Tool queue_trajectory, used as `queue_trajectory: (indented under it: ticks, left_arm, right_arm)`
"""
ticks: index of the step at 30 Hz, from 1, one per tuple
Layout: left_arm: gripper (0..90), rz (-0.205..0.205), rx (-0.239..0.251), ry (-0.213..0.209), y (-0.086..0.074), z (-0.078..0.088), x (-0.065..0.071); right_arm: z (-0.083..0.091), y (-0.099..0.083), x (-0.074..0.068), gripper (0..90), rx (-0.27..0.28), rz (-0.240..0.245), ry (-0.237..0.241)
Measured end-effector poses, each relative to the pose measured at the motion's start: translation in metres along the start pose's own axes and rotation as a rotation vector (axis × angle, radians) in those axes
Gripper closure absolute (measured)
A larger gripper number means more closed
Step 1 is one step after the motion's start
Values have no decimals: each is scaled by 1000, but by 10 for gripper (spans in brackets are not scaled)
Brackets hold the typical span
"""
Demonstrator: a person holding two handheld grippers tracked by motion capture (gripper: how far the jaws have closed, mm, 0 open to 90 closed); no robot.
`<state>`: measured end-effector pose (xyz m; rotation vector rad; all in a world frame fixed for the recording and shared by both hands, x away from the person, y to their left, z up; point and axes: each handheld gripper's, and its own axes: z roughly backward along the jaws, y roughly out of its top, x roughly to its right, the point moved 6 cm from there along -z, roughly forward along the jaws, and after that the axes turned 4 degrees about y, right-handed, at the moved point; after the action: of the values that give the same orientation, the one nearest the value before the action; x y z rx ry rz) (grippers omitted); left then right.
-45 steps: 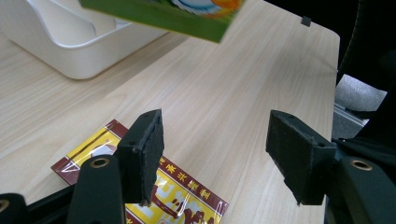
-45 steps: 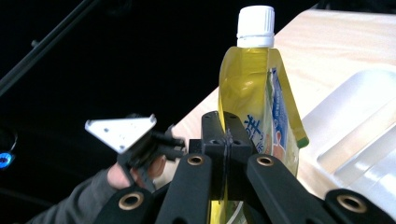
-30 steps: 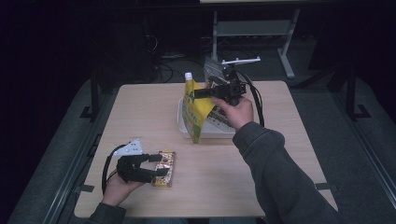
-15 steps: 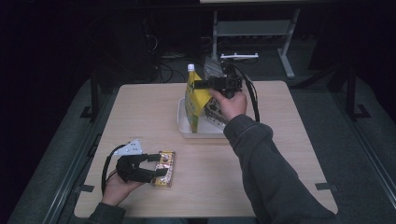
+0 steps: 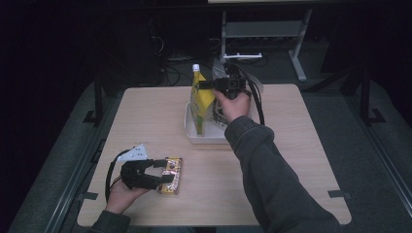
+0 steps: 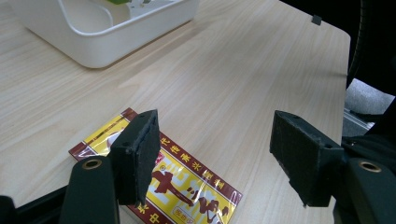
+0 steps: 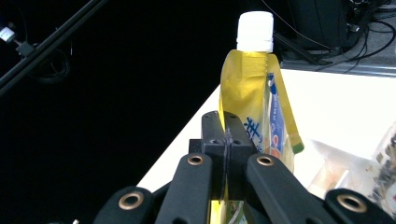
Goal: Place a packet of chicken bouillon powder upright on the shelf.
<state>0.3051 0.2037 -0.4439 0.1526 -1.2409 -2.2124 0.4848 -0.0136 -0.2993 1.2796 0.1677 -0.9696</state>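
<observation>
A yellow spouted pouch (image 5: 200,104) with a white cap stands upright at the left end of the white tray (image 5: 194,136). My right gripper (image 5: 203,85) is shut on the pouch's side just below the neck, and in the right gripper view the jaws (image 7: 226,135) pinch the yellow pouch (image 7: 250,88) edge. Near the table's front left, my left gripper (image 5: 163,172) is open and level over a red and yellow flat packet (image 5: 172,175). In the left gripper view the packet (image 6: 187,182) lies under the left pad and the jaws (image 6: 217,140) stand apart, not pressing on it.
A clear crinkly bag (image 5: 218,114) lies in the tray behind the pouch. The white tray's wall (image 6: 102,42) is beyond the packet. Bare wooden tabletop (image 5: 291,145) spreads to the right. A metal stand (image 5: 262,34) and cables sit on the dark floor past the far edge.
The right gripper has swung the pouch from a tilt to upright and shifted it a little left over the tray. The left gripper and the packet have stayed put.
</observation>
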Motion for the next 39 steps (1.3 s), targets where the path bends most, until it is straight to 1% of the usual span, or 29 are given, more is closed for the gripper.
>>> queue_trajectory:
  ticks: [3,7,10,13,17,22,25,29,34,39]
  left_arm:
    - [328,-1,2,-1,0,0,0]
    - [328,3,5,-1,0,1,0]
    - [328,2,5,1,0,1,0]
    - [328,2,6,2,0,2,-1]
    - [328,6,3,3,0,2,-2]
    - [328,6,7,5,0,3,-2]
    - [328,6,6,3,0,3,-2]
    - [328,4,4,4,0,3,-2]
    - [328,5,-3,7,-1,3,-3]
    - [328,3,-15,15,-2,1,-3]
  right_arm:
    - [-5,1,1,893,13,-12,5]
    - [-9,1,1,893,14,-19,9]
    - [-13,-1,2,893,5,-15,3]
    - [-18,-1,3,893,12,-19,0]
    - [-24,-3,4,893,10,-21,-4]
    - [-32,-6,4,893,-2,-1,-24]
    - [-36,-8,4,893,0,6,-29]
    - [-43,-12,4,893,-10,17,-36]
    - [-48,-15,8,893,-2,1,-42]
    - [-54,-19,11,892,-11,-7,-60]
